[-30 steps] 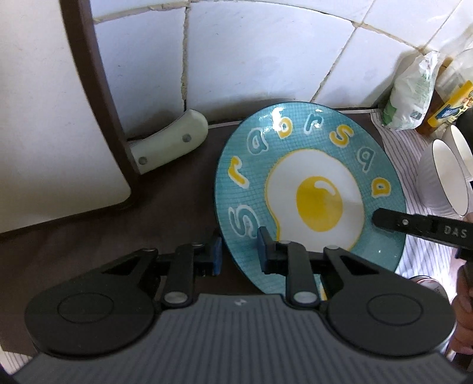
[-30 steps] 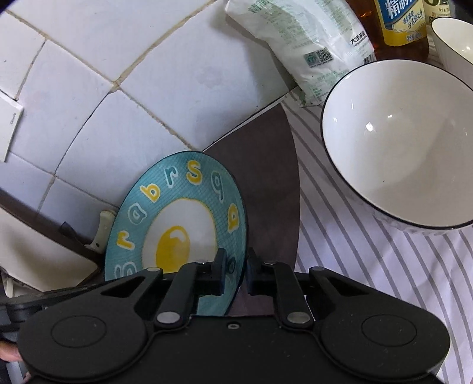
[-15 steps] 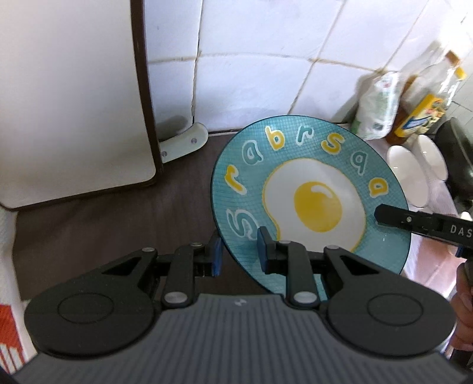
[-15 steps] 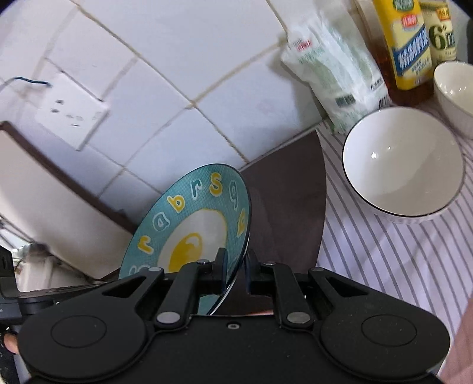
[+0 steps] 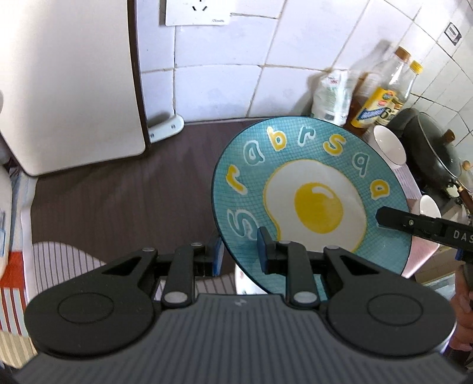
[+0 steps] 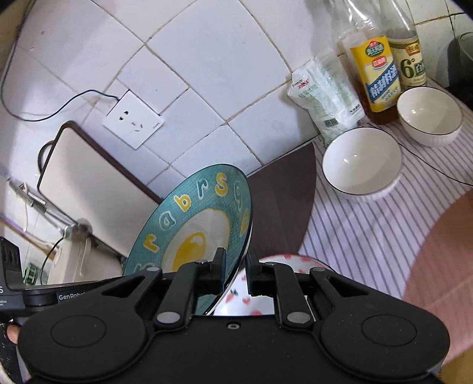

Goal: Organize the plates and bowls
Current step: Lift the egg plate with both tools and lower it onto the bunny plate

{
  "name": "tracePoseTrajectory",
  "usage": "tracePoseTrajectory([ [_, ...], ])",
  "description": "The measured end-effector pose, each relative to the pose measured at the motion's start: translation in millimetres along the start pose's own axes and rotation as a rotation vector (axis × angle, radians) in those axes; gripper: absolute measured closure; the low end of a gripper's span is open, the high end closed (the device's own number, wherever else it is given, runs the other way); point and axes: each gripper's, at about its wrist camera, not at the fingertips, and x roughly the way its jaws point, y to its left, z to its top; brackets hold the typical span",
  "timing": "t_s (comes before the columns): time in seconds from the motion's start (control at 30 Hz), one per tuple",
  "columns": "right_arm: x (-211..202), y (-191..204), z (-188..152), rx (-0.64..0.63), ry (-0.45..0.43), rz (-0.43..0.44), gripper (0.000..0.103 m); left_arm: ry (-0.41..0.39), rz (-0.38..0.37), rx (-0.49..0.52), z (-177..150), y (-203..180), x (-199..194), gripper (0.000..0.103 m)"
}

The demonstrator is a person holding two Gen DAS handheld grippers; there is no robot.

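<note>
Above the dark brown mat [image 5: 118, 201], the teal fried-egg plate [image 5: 310, 189] hangs clear of the counter, held from two sides. Left gripper [image 5: 239, 251]: clamped on the plate's rim at about 7 o'clock of the disc, one blue pad [image 5: 217, 254] under the rim, the other on the printed face. Right gripper [image 6: 233, 271]: pinching the opposite rim; in the left wrist view its black finger [image 5: 414, 221] lies across the face at about 4 o'clock.

Plate is round, so no long axis; printed face tilted up toward the left camera. From the right wrist view it reads nearly edge-on, leaning, far rim toward 12 o'clock and the wall, lettering running along the upper arc.

Left to right across the room: white board [image 5: 68, 88] with dark edging leaning on the tiled wall at 10 o'clock, wall socket [image 5: 196, 11] at 12, white bag [image 6: 328, 100] and two bottles [image 6: 375, 73] at 1 to 2 o'clock. Striped cloth [image 6: 369, 236] covers the counter right of the mat; on it two white bowls [image 6: 362, 162] with dark rims, side by side. A red-spotted white bowl [image 6: 251, 292] sits just below the right gripper. Dark lidded pan [image 5: 437, 147] at the far right, 3 o'clock
</note>
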Motion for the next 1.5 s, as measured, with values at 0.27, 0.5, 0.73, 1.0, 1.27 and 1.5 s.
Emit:
tracePoseTrajectory([
  [0.27,-35,-18,-21,-0.009,0.039,0.025,0.084,0.030,0.030,-0.035,-32,-33,-13,0.081],
  [0.5,-56,-38,-31,-0.004,0.075,0.042,0.083,0.043,0.045,-0.068,-49,-58,-17,0.081],
  [0.73,-59,-61,-39,-0.002,0.124,0.045,0.082,0.079,0.069,-0.100,-67,-70,1,0.081],
  [1.0,-42,-79,-56,0.032,0.182,0.013,0.082,0.149,0.089,-0.137,-87,-63,36,0.081],
  [1.27,-11,-77,-65,0.053,0.241,-0.040,0.082,0.217,0.105,-0.154,-85,-43,59,0.081],
  [1.5,2,-73,-69,0.110,0.213,-0.075,0.083,0.240,0.106,-0.100,-75,-35,70,0.081],
])
